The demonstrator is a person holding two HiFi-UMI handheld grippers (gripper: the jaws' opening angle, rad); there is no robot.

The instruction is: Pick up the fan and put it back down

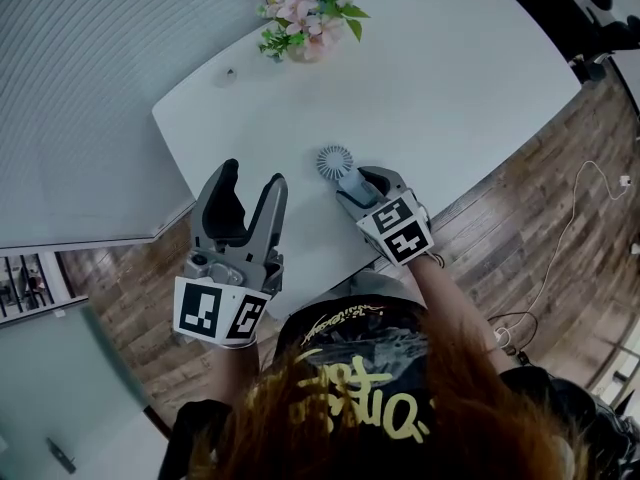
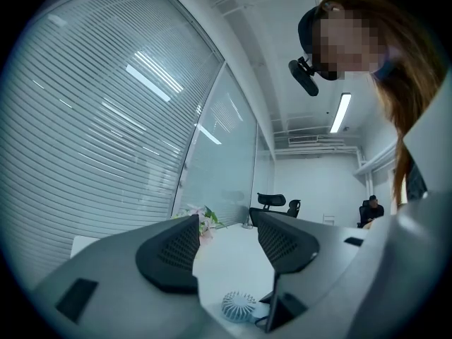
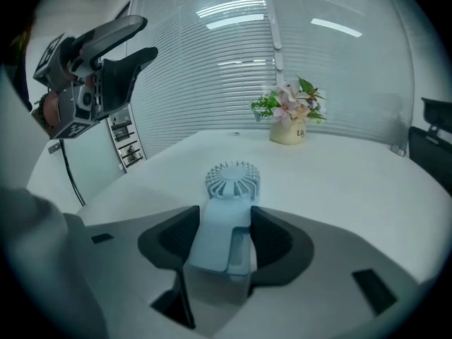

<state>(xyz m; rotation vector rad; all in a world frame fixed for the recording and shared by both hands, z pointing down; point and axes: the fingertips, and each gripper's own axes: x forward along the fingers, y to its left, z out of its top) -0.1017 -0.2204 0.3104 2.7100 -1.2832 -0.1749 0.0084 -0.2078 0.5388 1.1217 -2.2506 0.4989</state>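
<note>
A small pale-blue hand fan (image 1: 335, 161) lies flat on the white table (image 1: 450, 88), its round grille pointing away from me. My right gripper (image 1: 362, 180) reaches down over the near table edge. In the right gripper view the fan (image 3: 232, 179) has its handle filling the gap between the two black pads, which touch both its sides. My left gripper (image 1: 252, 176) hangs in the air to the left, jaws apart with nothing between them. It also shows high at the left as the left gripper (image 3: 145, 37). Below the left gripper (image 2: 227, 242) lies the fan (image 2: 239, 306).
A pot of pink flowers (image 1: 305, 18) stands at the table's far side. A glass wall with blinds runs along the left. Wooden floor with a white cable (image 1: 570, 228) lies to the right. Office chairs (image 2: 272, 200) and a seated person (image 2: 371, 207) are far off.
</note>
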